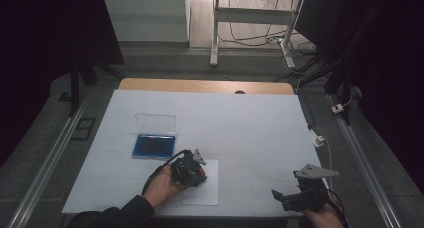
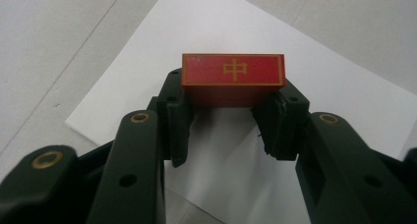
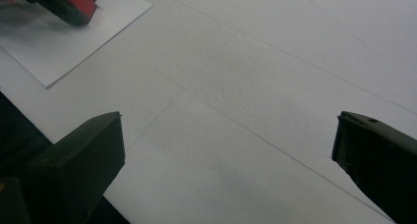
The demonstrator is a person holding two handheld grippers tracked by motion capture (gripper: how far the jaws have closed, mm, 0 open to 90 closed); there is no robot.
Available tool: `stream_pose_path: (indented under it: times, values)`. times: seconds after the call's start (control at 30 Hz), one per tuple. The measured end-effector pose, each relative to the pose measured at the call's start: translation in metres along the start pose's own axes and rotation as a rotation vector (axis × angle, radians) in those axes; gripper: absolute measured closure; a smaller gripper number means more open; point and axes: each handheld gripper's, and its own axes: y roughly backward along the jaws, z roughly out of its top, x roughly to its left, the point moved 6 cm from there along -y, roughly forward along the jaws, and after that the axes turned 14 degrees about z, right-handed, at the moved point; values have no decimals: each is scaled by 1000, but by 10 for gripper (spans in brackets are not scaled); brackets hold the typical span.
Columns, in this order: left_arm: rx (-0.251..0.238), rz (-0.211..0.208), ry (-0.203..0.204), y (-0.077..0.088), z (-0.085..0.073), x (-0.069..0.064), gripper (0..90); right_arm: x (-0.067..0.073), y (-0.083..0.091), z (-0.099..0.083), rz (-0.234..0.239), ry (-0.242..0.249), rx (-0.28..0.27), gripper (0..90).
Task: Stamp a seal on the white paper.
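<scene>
The red block's (image 2: 232, 79) underside is hidden between the pads, and from above the left gripper (image 1: 192, 170) covers it. At five o'clock, the right gripper's (image 1: 300, 197) hand is cut off.

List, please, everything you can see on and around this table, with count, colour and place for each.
red block: one, red with a gold character and border, held over the paper sheet.
paper sheet: one, white, near edge of the table.
ink pad case: one, blue with a clear lid standing open, left of centre.
table cover: one, white, over the wooden table.
desk frame: one, white, on the floor beyond.
left gripper: one, black, jaws shut on the red block.
right gripper: one, black, jaws open, at the near right.
</scene>
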Motion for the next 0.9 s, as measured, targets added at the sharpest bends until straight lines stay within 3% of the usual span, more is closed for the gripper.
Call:
stream_pose_path:
  times: [0.03, 0.13, 0.27, 0.4, 0.53, 0.6, 0.8, 0.9]
  values:
    - [0, -4, 9, 0, 0, 0, 592, 0, 0, 0, 0, 1, 0, 0]
    - [-3, 31, -18, 0, 0, -3, 592, 0, 0, 0, 0, 1, 0, 0]
    - [2, 7, -8, 0, 0, 0, 592, 0, 0, 0, 1, 2, 3, 0]
    - [2, 27, -22, 0, 1, -2, 592, 0, 0, 0, 2, 1, 2, 0]
    - [0, 8, -7, 0, 0, 0, 591, 1, -1, 0, 1, 3, 4, 0]
    - [-3, 26, -14, 0, 0, -2, 592, 0, 0, 0, 0, 2, 3, 0]
    - [2, 26, -12, 0, 2, -1, 589, 0, 0, 0, 0, 2, 2, 0]
    - [-13, 51, -12, 4, 4, 2, 588, 0, 0, 0, 1, -1, -1, 0]
